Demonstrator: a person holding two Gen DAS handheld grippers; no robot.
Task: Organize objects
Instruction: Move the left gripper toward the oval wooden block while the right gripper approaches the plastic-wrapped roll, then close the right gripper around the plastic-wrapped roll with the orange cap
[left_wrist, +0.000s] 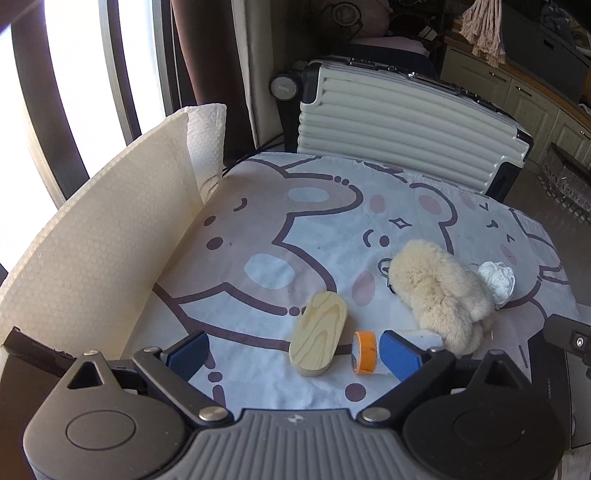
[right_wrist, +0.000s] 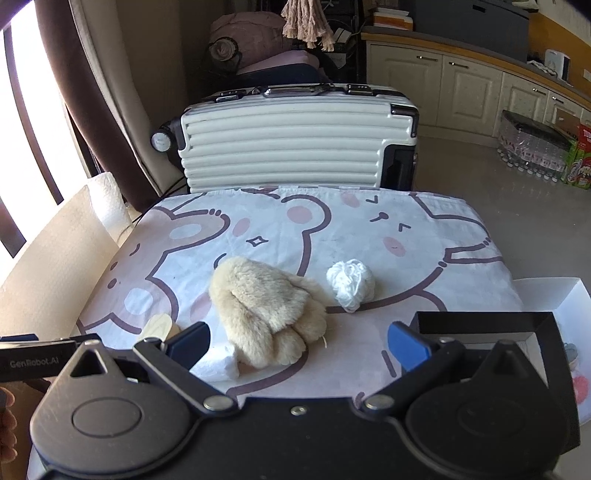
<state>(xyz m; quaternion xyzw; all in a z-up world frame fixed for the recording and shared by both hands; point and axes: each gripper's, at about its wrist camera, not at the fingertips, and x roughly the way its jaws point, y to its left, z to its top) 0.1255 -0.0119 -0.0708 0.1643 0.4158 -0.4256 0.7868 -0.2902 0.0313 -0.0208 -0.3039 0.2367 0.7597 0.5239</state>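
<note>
Here the left gripper (left_wrist: 293, 356) hovers low over the tabletop (left_wrist: 258, 229), its blue-padded fingers (left_wrist: 400, 352) spread wide and holding nothing. Between them, in the left wrist view, lie an oval wooden block (left_wrist: 319, 338) with visible grain and, just to its right, a small white bottle with an orange cap (left_wrist: 365, 352) on its side; the bottle's body runs behind the right-hand finger pad. The block and the bottle are close but whether they touch cannot be told.

Further right sits a beige furry paw-shaped plush (left_wrist: 441, 291) with a metal key ring (left_wrist: 384, 266) at its far end. A white ball of yarn (left_wrist: 498, 280) lies just beyond the plush, near the tabletop's right edge.

The right gripper (right_wrist: 299, 347) is likewise released, fingers (right_wrist: 408, 349) apart and empty, with the plush (right_wrist: 267, 310) lying between and ahead of them. From this view the yarn (right_wrist: 351, 284) rests beside the plush, slightly apart, and the block (right_wrist: 159, 326) peeks out behind the left-hand finger. A black open-topped box (right_wrist: 480, 319) stands at the right, with a white tray (right_wrist: 554, 295) beyond it.

A bear-print cloth (right_wrist: 369, 229) covers the tabletop. A white honeycomb-textured sheet (left_wrist: 99, 240) stands curved along its left side, and a ribbed white suitcase (right_wrist: 288, 147) stands behind the far edge.
</note>
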